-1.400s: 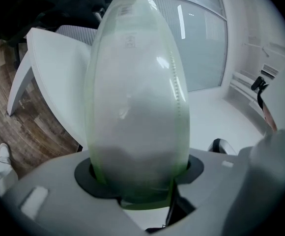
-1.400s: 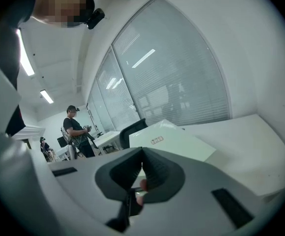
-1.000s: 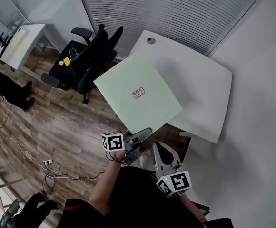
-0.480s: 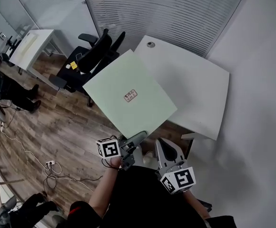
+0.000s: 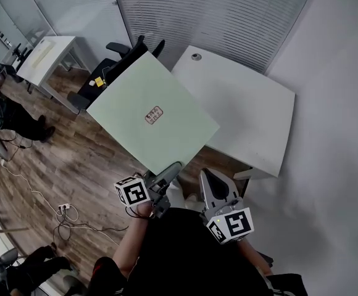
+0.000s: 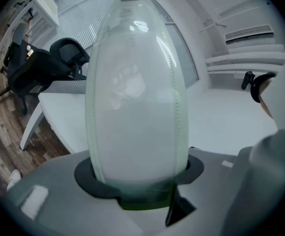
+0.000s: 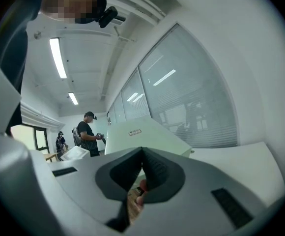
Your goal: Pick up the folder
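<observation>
The pale green folder [image 5: 151, 119] with a small label hangs in the air, tilted, to the left of the white table [image 5: 253, 116]. My left gripper [image 5: 173, 170] is shut on its near corner. In the left gripper view the folder [image 6: 135, 97] rises edge-on from between the jaws of that gripper [image 6: 137, 181] and bulges out wide. My right gripper [image 5: 208, 176] is beside the left one, below the folder's near edge, with its jaws together and nothing in them. Seen from the right gripper [image 7: 142, 151], the folder [image 7: 142, 134] is just beyond the tips.
Black office chairs [image 5: 120, 57] stand past the folder on the wood floor. A second white desk [image 5: 46, 54] is at the far left, with a person [image 5: 6, 113] near it. Cables [image 5: 65, 214] lie on the floor. A slatted glass wall closes the back.
The folder has risen and swung left, away from the table top, held by the left gripper. Both grippers have come up with it.
</observation>
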Demonstrator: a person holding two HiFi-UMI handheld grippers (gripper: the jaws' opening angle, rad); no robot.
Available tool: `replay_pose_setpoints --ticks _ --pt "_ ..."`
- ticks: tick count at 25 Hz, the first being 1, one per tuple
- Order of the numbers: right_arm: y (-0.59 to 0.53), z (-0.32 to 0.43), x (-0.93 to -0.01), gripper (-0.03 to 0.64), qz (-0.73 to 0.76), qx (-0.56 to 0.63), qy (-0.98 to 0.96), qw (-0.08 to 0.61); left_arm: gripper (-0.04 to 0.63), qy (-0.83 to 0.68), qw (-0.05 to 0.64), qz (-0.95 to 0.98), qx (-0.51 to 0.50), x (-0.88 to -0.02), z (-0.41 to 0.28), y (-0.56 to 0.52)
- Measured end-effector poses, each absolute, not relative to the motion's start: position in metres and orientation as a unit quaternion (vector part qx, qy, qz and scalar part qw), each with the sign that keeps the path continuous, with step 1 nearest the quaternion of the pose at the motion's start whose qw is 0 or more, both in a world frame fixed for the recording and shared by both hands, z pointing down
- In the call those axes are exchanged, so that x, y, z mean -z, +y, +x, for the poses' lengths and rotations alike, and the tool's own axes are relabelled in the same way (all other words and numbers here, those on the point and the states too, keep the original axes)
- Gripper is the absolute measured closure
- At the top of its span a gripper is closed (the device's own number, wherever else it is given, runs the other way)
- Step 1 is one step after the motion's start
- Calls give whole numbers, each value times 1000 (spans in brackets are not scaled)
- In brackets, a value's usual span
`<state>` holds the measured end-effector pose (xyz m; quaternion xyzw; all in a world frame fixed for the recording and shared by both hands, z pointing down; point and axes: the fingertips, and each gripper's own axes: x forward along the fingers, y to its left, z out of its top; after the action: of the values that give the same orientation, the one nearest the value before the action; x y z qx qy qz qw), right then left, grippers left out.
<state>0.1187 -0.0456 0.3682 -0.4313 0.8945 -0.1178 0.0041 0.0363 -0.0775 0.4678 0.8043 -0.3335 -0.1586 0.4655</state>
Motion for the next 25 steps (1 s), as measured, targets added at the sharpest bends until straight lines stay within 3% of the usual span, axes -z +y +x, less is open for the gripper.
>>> replay_pose_setpoints --ticks 15,25 --pt "-31 123 -348 617 -408 79 909 29 318 -387 374 829 155 -414 37 -59" --pt "-27 125 -340 617 -402 68 913 31 318 -392 362 828 172 -396 43 -54"
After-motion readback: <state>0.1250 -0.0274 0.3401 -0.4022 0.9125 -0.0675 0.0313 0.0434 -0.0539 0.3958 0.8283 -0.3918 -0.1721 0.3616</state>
